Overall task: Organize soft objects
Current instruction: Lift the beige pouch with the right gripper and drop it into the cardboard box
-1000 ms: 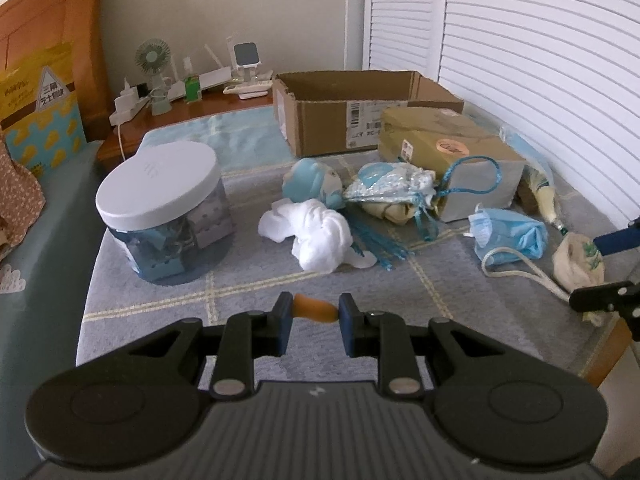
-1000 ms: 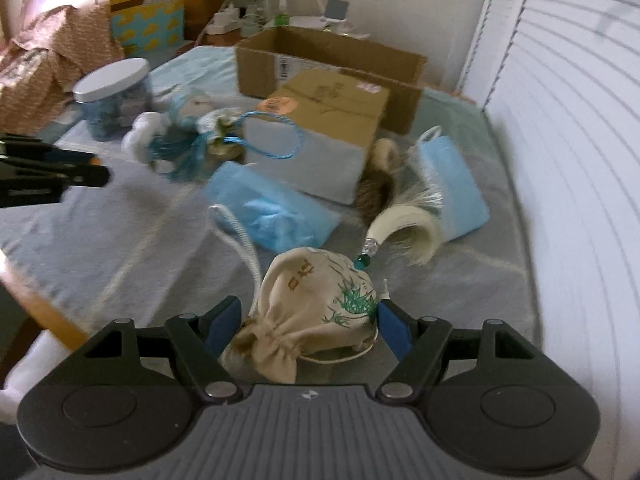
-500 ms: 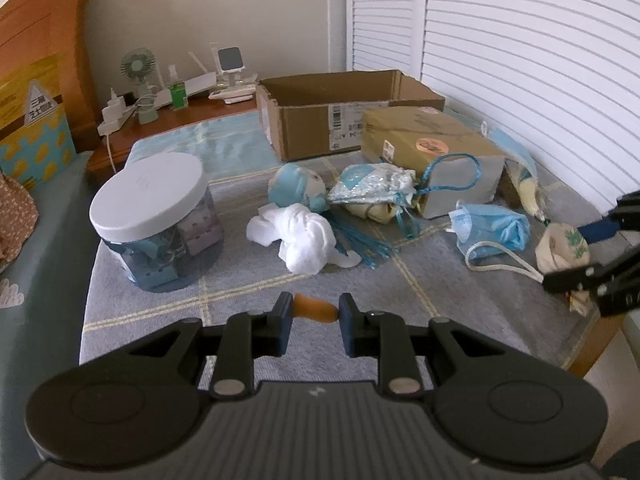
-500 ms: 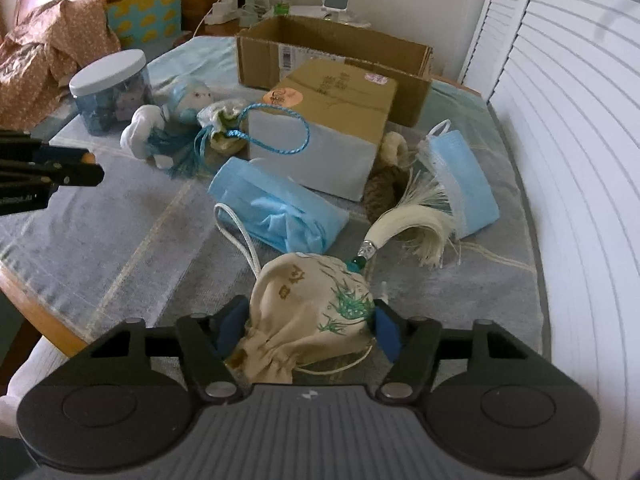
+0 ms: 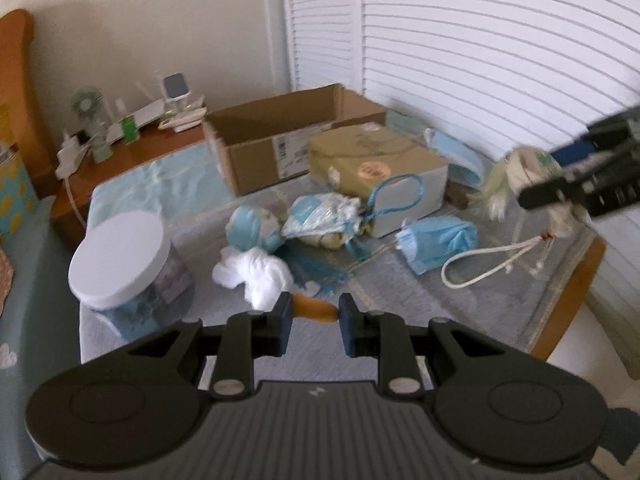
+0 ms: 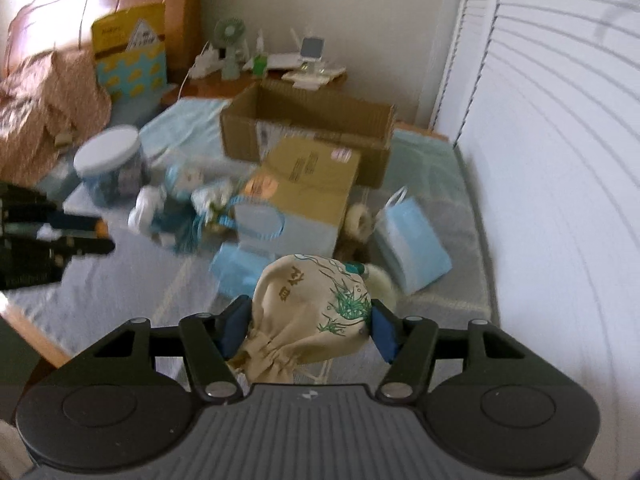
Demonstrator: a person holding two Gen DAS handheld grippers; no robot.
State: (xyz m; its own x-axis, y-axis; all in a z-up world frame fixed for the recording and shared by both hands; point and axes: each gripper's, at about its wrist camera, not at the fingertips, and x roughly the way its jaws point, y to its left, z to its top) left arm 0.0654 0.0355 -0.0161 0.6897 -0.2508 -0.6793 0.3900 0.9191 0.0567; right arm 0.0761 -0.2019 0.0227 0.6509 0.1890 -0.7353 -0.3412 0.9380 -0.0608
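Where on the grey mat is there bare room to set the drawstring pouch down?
Bare grey mat lies along the near edge, between the white-lidded jar and the crumpled blue face mask with its white cord loop. The middle is crowded: white cloth, blue plush, tan closed box. The open cardboard box looks empty.

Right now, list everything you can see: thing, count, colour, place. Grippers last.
drawstring pouch: 1, beige with green print, between right gripper's pads
orange piece: 1, orange, between left gripper's pads
face masks: 2 clear, blue, on the mat
open carton: 1, brown, far side
closed box: 1, tan, before the carton
jar: 1, white lid, left
white cloth: 1, centre
left gripper: shut on orange piece
right gripper: shut on drawstring pouch
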